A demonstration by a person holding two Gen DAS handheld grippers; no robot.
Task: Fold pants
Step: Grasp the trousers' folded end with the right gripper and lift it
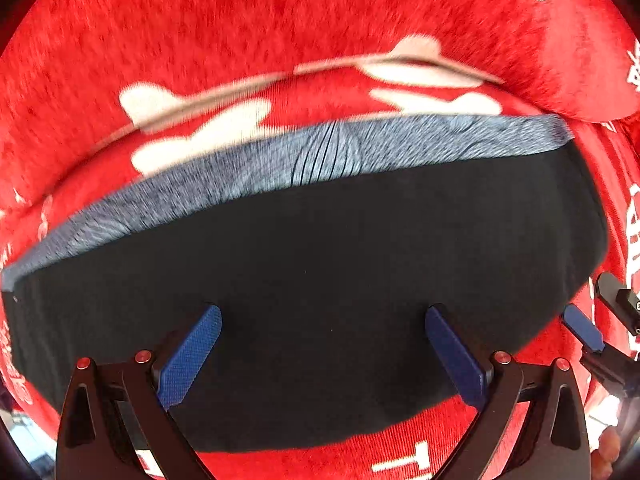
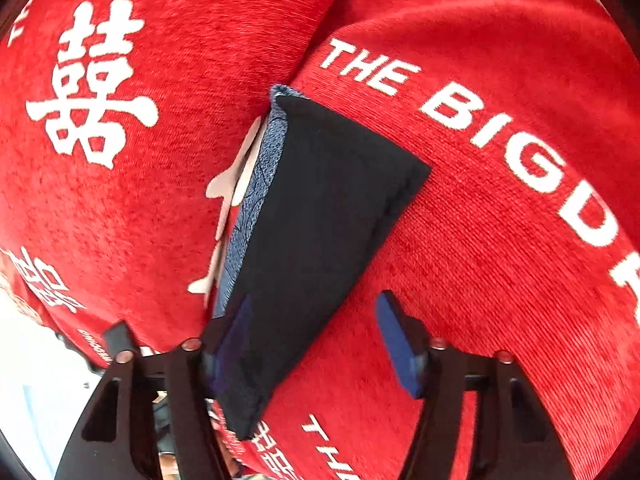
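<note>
Pants [image 1: 320, 288] look already folded down into a compact dark bundle, lying flat on the red blanket [image 1: 240, 20] with white lettering; whether that covers a bed or a sofa I cannot tell. Along the bundle's far edge a blue-grey textured band [image 1: 304, 160] shows, probably the waistband or an inner layer peeking out. In the right wrist view the bundle reads as a thick stacked wedge [image 2: 320, 220] with that same band [image 2: 260, 168] on its left side, so several layers are on top of each other. Left tool [image 1: 322, 354] has its jaws wide apart, hovering over the near edge of the bundle, gripping nothing. Right tool [image 2: 312, 344] is also spread apart, its left pad overlapping the near corner of the bundle, right pad over bare blanket; no clamping visible. The right tool's blue pad [image 1: 582, 328] shows at the right edge of the left wrist view, just beside the bundle's end. Judgement: folding is mostly or fully done, edges look roughly aligned. What may remain is one last fold or a squaring-up, or simply pulling both tools away. Some motion blur, so fine creases are unclear.
</note>
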